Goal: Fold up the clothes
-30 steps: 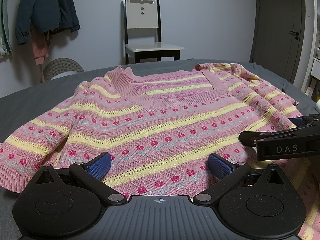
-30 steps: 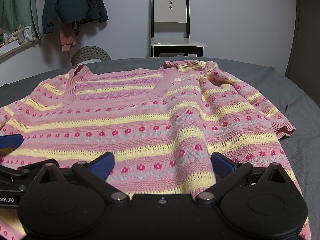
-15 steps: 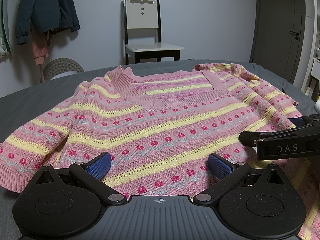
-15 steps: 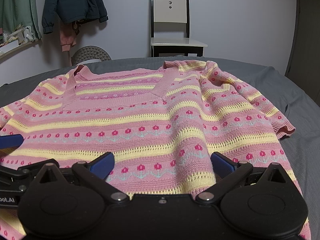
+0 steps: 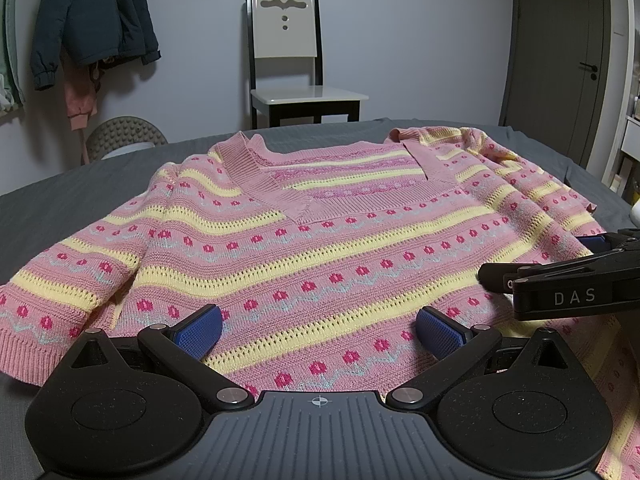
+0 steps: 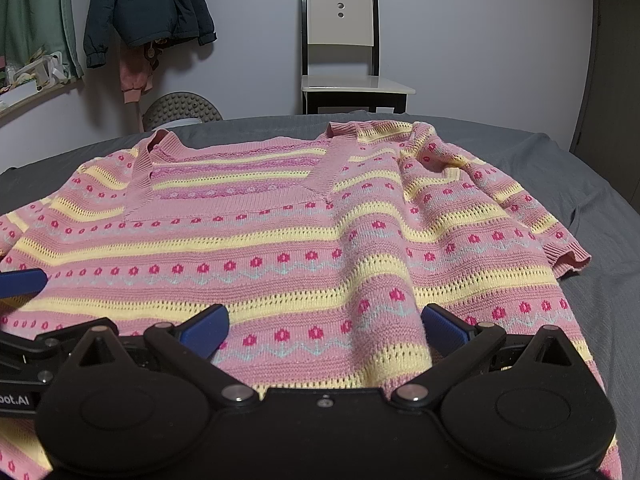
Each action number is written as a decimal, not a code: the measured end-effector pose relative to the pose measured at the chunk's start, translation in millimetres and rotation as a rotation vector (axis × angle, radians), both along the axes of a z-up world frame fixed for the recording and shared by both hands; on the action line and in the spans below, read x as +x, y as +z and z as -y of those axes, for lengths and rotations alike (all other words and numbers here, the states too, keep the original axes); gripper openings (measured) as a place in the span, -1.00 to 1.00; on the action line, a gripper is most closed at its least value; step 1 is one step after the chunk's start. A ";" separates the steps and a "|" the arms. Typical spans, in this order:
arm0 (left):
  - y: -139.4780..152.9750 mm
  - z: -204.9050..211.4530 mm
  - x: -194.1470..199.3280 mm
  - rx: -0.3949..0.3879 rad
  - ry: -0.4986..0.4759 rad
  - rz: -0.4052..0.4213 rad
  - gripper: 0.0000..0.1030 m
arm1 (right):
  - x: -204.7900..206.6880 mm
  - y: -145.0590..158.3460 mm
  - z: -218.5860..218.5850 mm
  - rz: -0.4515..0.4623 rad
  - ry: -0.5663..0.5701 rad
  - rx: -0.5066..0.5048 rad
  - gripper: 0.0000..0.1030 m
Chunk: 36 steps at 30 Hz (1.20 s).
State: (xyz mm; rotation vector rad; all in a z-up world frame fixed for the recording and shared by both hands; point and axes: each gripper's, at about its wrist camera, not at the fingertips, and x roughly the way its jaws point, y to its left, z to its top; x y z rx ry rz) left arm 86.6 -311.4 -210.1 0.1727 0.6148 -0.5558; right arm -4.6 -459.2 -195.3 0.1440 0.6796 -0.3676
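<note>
A pink knitted sweater point(image 5: 320, 248) point(image 6: 288, 248) with yellow stripes and small red flowers lies spread flat, front up, V-neck toward the far side, on a grey bed. My left gripper point(image 5: 318, 330) hovers open over the hem at its left half, blue pads wide apart with nothing between them. My right gripper point(image 6: 324, 326) stands open over the hem at its right half, likewise holding nothing. Part of the right gripper point(image 5: 560, 280) shows at the right edge of the left wrist view. The left sleeve point(image 5: 60, 288) and right sleeve point(image 6: 520, 216) lie spread outward.
The grey bedsheet point(image 6: 580, 184) surrounds the sweater. Beyond the bed a white chair with a dark frame point(image 5: 296, 64) stands against the wall. A dark jacket point(image 5: 92, 16) hangs at the left, with a round grey stool point(image 5: 124, 136) below. A dark door point(image 5: 560, 48) is at the right.
</note>
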 end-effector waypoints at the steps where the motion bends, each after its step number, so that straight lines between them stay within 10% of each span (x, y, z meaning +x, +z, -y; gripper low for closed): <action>1: 0.0 -0.1 0.1 0.000 0.000 0.000 1.00 | 0.3 0.2 -0.3 -0.001 0.000 0.000 1.00; 36: -0.1 -1.5 0.2 0.002 0.001 0.001 1.00 | -1.2 -0.3 -0.3 0.004 0.000 -0.003 1.00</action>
